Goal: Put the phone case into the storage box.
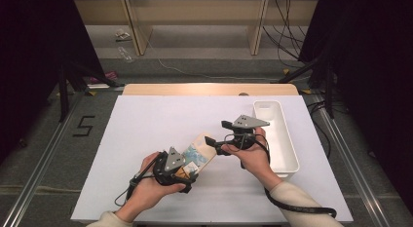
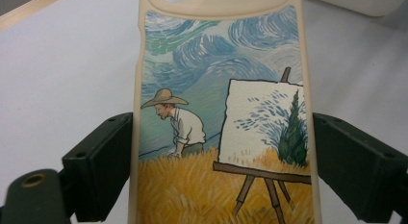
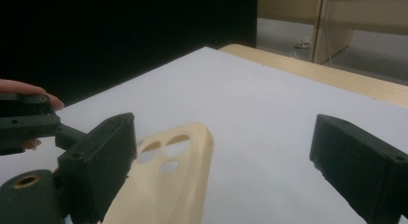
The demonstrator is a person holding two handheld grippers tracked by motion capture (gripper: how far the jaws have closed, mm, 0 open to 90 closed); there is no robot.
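A white table [image 1: 146, 120] with a wooden far edge stands on a grey floor, dark curtains at either side. A long white bin [image 1: 277, 134] sits just beyond the right gripper [image 1: 214, 141], with nothing seen inside. The cream phone case [image 2: 221, 113], painted with an artist at an easel, is clamped at both edges between the jaws of the left gripper [image 2: 221, 161]; its camera end reaches toward the right gripper's jaws, which stand spread and hold nothing.
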